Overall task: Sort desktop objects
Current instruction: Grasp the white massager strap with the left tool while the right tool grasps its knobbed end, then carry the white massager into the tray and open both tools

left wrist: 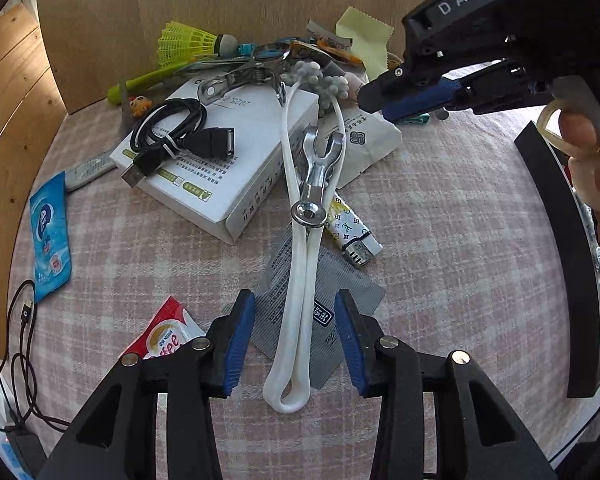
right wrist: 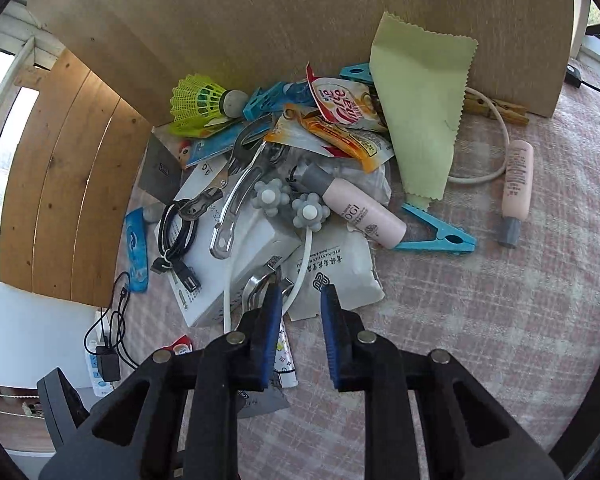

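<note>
A pile of small objects lies on the pink checked cloth (left wrist: 440, 240). A white rubbery cord loop (left wrist: 298, 280) with grey flower ends (right wrist: 270, 198) runs from the pile toward me. My left gripper (left wrist: 296, 340) is open, its blue pads on either side of the loop's near end without touching it. A metal clip (left wrist: 318, 168) lies on the cord beside a patterned lighter (left wrist: 354, 236). My right gripper (right wrist: 300, 320) stands open and narrow with nothing between its pads, just above the metal clip (right wrist: 256, 284) and a white paper packet (right wrist: 336, 276). It also shows at upper right in the left wrist view, right gripper (left wrist: 380, 96).
A white box (left wrist: 220, 160) carries a black USB cable (left wrist: 176, 132). A yellow shuttlecock (right wrist: 198, 100), snack packets (right wrist: 340, 104), a green cloth (right wrist: 420, 100), pink tubes (right wrist: 364, 212), a blue peg (right wrist: 440, 232) and a brown board (right wrist: 280, 20) stand behind. A grey sachet (left wrist: 328, 316) lies under the cord.
</note>
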The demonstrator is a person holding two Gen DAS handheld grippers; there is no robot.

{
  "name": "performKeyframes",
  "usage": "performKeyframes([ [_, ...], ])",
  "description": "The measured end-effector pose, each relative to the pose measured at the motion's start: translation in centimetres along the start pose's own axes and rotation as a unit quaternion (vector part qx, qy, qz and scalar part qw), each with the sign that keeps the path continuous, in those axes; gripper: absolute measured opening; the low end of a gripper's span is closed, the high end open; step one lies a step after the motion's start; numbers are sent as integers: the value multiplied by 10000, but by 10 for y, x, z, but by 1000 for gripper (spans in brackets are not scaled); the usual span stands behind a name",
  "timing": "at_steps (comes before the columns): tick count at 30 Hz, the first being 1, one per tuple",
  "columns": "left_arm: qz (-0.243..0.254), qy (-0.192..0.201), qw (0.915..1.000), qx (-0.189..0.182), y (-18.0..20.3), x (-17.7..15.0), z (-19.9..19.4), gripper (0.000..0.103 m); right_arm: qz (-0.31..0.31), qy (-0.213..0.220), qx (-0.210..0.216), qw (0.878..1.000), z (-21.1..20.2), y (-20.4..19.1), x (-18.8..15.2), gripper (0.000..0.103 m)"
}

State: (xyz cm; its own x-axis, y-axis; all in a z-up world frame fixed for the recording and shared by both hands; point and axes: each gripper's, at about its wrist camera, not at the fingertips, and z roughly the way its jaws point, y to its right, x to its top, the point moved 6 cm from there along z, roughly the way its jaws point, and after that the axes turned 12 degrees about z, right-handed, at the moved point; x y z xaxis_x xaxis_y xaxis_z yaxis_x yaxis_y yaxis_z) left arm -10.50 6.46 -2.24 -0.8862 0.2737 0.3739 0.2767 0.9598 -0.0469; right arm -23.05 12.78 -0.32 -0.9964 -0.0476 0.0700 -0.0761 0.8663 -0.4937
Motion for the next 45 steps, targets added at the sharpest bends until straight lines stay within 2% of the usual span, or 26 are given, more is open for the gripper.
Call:
performKeyframes([
  [4, 50, 32, 10000, -64, 1, 6, 2, 37, 113, -37, -123, 9999, 15, 2, 11, 19],
  [8, 141, 41, 9999, -73, 4, 10, 5, 37, 295, -105, 14, 9995, 24, 2, 20, 19],
  [14, 169, 44, 9998, -130, 6, 14, 7, 25, 242, -38, -105, 9996, 36, -3, 26, 16],
  [16, 167, 58, 9997, -171, 8, 15, 6, 17, 174, -28, -156, 9997, 39, -5, 25, 13],
  [17, 167, 55, 9997, -187, 9, 15, 6, 15, 137, -31, -209, 9997, 41, -5, 24, 7],
  [20, 106, 82, 9994, -326, 16, 15, 5, 13, 89, 21, -242, 9997, 39, -5, 18, 4],
  [22, 17, 102, 9987, -495, 22, 13, 4, 13, 103, 49, -218, 9997, 34, -3, 13, 4],
  [29, 3, 245, 9972, -702, 48, 5, -12, 12, 139, 82, -2, 9999, 9, 9, -9, 4],
  [39, 219, 444, 9955, -813, 78, 2, -45, 13, 261, 313, 121, 9991, -34, 35, -28, 4],
  [45, 529, 510, 9940, -814, 114, 11, -59, 12, 376, 585, 106, 9975, -76, 58, -29, 4],
])
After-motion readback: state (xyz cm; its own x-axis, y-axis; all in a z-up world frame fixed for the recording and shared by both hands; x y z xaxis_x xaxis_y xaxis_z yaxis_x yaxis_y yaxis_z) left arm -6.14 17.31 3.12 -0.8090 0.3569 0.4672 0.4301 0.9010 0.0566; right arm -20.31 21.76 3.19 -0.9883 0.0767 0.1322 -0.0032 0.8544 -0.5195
